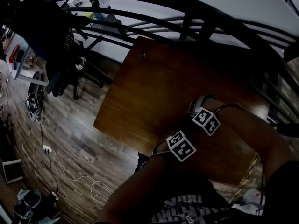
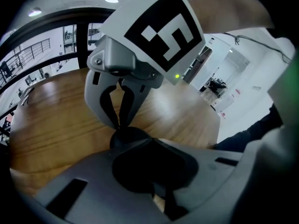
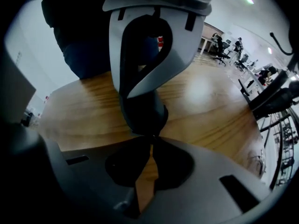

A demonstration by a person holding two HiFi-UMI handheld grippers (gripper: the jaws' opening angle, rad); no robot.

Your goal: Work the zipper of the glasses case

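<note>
Head view's blind spot: glasses case [image 3: 142, 111]

glasses case [image 3: 142, 115] mostly hidden between jaws

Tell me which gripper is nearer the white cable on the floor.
Left. The left gripper sits toward the table edge nearest the white cable; the right gripper is beyond it, farther over the table.

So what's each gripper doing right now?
Left gripper: closed on the dark glasses case.
Right gripper: closed, tips pinching that case's edge.
</note>
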